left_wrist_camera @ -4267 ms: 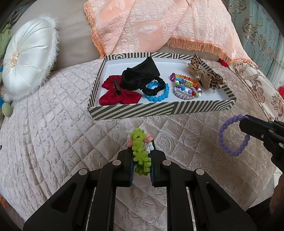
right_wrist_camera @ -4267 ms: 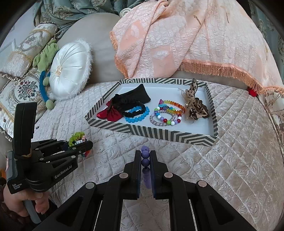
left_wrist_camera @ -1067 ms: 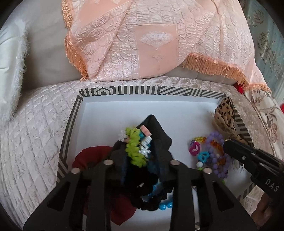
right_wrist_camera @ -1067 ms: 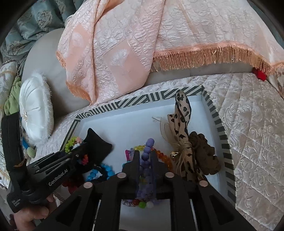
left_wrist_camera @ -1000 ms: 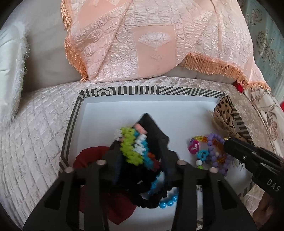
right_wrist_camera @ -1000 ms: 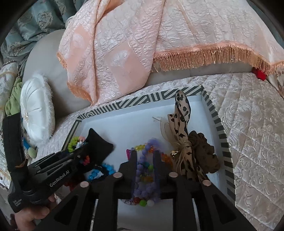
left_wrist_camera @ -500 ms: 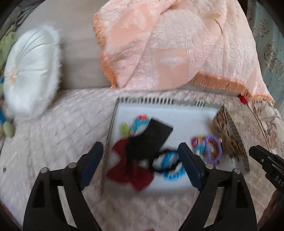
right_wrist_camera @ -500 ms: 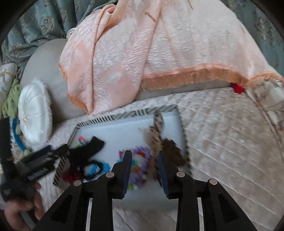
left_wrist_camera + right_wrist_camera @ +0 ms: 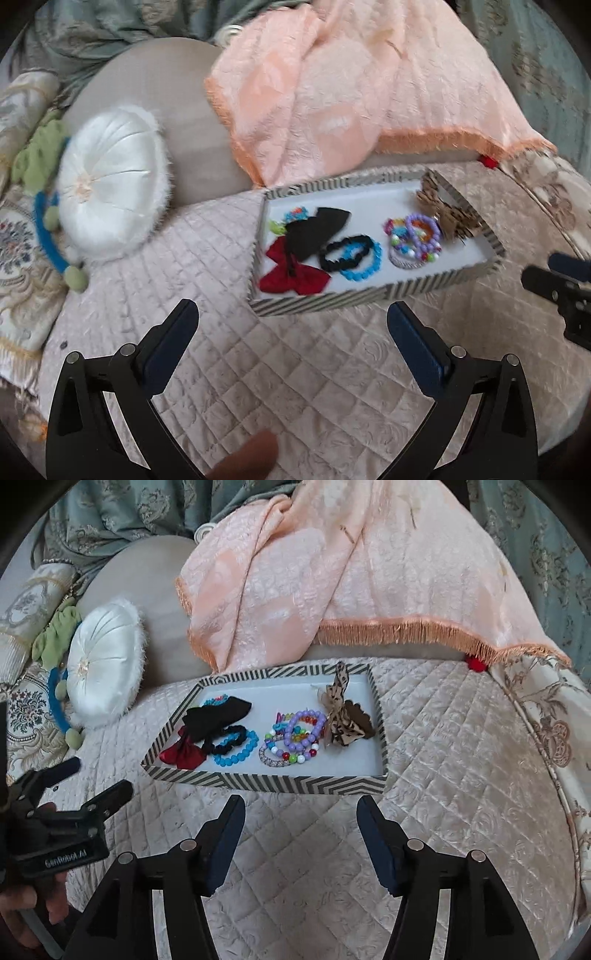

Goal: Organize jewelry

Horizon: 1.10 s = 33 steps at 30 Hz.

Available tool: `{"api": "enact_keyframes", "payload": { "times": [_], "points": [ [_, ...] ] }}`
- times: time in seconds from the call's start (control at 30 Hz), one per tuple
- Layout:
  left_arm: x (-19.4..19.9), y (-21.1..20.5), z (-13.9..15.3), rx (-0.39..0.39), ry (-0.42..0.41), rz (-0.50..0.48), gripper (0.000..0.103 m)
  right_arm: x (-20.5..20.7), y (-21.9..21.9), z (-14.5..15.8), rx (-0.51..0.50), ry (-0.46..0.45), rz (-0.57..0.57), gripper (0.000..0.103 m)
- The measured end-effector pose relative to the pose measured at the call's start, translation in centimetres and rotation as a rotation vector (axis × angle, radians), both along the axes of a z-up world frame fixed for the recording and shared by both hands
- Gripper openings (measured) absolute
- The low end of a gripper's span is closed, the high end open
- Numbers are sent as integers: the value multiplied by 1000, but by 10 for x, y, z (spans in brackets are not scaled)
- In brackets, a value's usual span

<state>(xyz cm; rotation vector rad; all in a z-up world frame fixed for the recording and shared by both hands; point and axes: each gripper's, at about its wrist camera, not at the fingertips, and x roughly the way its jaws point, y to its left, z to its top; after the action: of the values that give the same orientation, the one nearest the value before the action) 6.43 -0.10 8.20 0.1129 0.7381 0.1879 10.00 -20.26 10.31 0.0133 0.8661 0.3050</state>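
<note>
1. The tray (image 9: 266,783) sits on the quilted bed (image 9: 461,775), in front of a peach throw (image 9: 332,583), and all the jewelry in view lies inside it.
2. At the tray's left end lie a red bow (image 9: 183,755), a black bow (image 9: 218,714), a black scrunchie (image 9: 226,738) and a blue bead bracelet (image 9: 238,753); a green and multicoloured piece (image 9: 286,219) peeks out behind the black bow.
3. In the middle, a purple bracelet (image 9: 306,729) rests on top of a heap of coloured bead bracelets (image 9: 284,753). A leopard bow (image 9: 343,716) lies at the right end.
4. The left tool (image 9: 291,343) is spread wide and holds nothing. It hovers over the quilt, short of the tray.
5. The right tool (image 9: 299,834) is likewise parted with nothing between its fingers, and it too is on the near side of the tray.
6. Judging by this, the gathering looks done: no loose piece shows on the quilt in either view.
7. What might remain is tidying inside the tray, since the bracelets overlap and the bows lie stacked. Whether that is wanted cannot be told from the task line.
</note>
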Motion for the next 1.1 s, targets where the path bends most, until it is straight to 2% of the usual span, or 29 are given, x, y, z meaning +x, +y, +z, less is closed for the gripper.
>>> {"api": "enact_keyframes", "payload": {
  "times": [0.13, 0.33, 0.53, 0.57, 0.63, 0.7, 0.9, 0.93, 1.1],
  "points": [
    [9, 4, -5, -63, 31, 27, 102, 3, -2, -6, -5, 25, -18, 60],
    [33, 3, -6, -146, 83, 36, 102, 4, 4, -6, -36, 9, -28, 61],
    [61, 12, 2, -204, 54, 75, 102, 22, 8, -13, -30, 39, -54, 61],
    [62, 15, -5, -220, 65, 77, 102, 24, 10, -14, -36, 39, -54, 61],
    [69, 18, -21, -240, 150, 86, 102, 28, 14, -16, -47, 41, -51, 61],
    [73, 17, -27, -264, 194, 75, 102, 31, 15, -17, -55, 42, -50, 61],
    [63, -7, -17, -81, 111, 39, 102, 33, 17, -18, -67, 38, -61, 61],
    [61, -8, -17, -69, 108, 39, 102, 32, 18, -18, -73, 36, -59, 61],
    [59, -5, -22, -111, 132, 19, 102, 26, 17, -17, -78, 31, -57, 61]
  ]
}}
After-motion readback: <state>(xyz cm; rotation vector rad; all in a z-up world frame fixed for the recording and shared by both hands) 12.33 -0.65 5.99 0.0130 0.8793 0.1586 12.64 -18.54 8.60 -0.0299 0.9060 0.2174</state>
